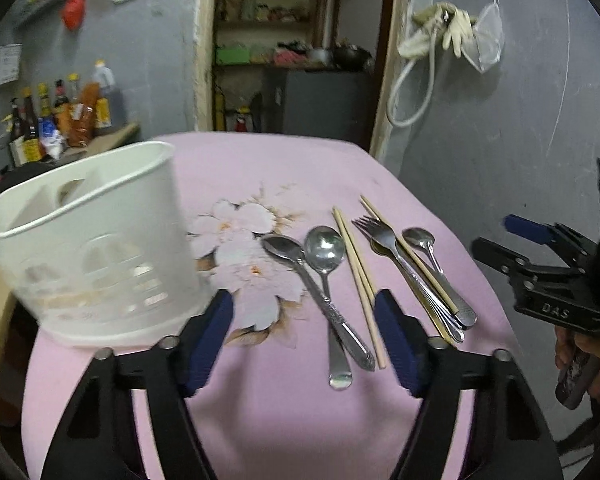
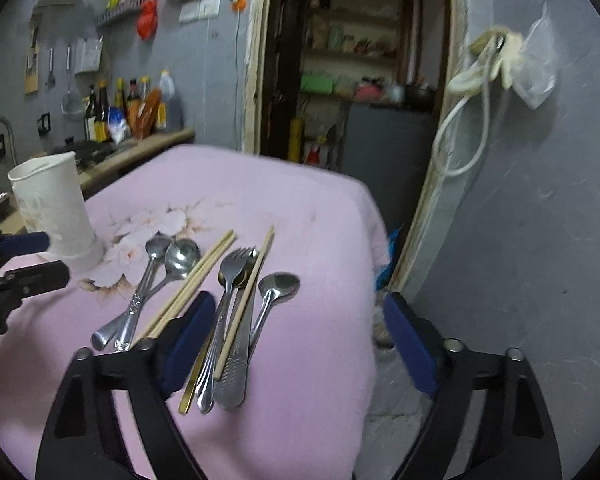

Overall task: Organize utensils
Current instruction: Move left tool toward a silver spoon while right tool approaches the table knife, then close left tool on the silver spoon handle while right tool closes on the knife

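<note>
A grey-walled kitchen with an open doorway lies beyond the pink flowered desk [image 1: 260,420]; in your left wrist view the white utensil holder [image 1: 96,248] stands at the far left, its divided compartments apparently empty, and the utensils lie to the right of it: two spoons [image 1: 320,276], a pair of chopsticks [image 1: 358,284], then a fork [image 1: 384,240] piled with other cutlery, a single chopstick and a small spoon [image 1: 420,240]; every handle runs toward you, long axes near to far; your left hand-held gripper [image 1: 304,340] hovers with its jaws apart and nothing between the pads, just near the spoon handles; your right hand-held gripper [image 1: 500,244] shows at the right edge, jaws apart too.

In your right wrist view the same desk fills the middle; the right hand-held gripper [image 2: 296,344] is parted and empty, and its left pad sits just beside the fork pile [image 2: 236,320], whose handles point at you; the holder [image 2: 54,216] stands far left, well apart; so your right hand seems nearer the fork pile, your left nearer the spoons and the holder; line the jaws across a handle, not along it.
</note>
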Action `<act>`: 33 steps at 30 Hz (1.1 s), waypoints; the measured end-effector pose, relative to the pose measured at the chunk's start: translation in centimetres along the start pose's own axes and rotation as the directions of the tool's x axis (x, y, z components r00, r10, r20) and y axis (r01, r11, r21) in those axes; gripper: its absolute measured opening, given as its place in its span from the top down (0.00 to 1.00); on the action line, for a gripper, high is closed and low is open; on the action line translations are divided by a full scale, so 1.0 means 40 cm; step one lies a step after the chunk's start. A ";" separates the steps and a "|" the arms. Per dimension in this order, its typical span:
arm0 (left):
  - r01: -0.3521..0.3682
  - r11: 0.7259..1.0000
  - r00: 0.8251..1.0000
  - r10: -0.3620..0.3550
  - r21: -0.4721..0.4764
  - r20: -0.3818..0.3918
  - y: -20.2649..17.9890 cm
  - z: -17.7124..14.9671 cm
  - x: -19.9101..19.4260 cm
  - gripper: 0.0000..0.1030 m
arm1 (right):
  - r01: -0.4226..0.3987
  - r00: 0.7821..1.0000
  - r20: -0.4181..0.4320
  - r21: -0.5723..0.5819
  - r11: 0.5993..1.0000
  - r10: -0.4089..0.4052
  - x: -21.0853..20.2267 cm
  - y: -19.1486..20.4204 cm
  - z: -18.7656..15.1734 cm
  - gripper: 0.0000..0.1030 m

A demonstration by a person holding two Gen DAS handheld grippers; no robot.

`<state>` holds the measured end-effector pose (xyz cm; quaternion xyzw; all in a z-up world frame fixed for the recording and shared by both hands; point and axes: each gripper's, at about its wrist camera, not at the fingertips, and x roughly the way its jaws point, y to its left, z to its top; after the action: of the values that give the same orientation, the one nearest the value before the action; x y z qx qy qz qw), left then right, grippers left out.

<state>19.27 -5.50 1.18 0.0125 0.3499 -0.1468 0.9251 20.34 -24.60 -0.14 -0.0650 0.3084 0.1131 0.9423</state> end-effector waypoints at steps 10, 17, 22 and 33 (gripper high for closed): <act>0.037 0.999 0.988 -0.042 -0.041 -0.150 0.039 0.036 0.163 0.72 | -0.117 0.984 -0.141 -0.016 0.993 0.114 0.098 -0.012 -0.002 0.56; 0.043 0.993 0.974 -0.066 -0.111 -0.215 0.098 0.053 0.234 0.78 | -0.144 0.975 -0.169 -0.006 0.990 0.141 0.141 -0.024 0.006 0.65; 0.068 0.991 0.970 -0.093 -0.114 -0.225 0.114 0.080 0.258 0.81 | -0.148 0.974 -0.174 -0.003 0.989 0.145 0.164 -0.021 0.024 0.65; 0.138 0.984 0.960 -0.162 -0.115 -0.229 0.107 0.084 0.263 0.95 | -0.306 0.927 -0.179 0.143 0.941 0.329 0.186 -0.058 0.026 0.90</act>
<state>30.14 -4.59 -3.47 -0.0419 0.4646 -0.1968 0.8624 27.34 -25.34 -3.60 0.0278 0.4138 0.2395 0.8779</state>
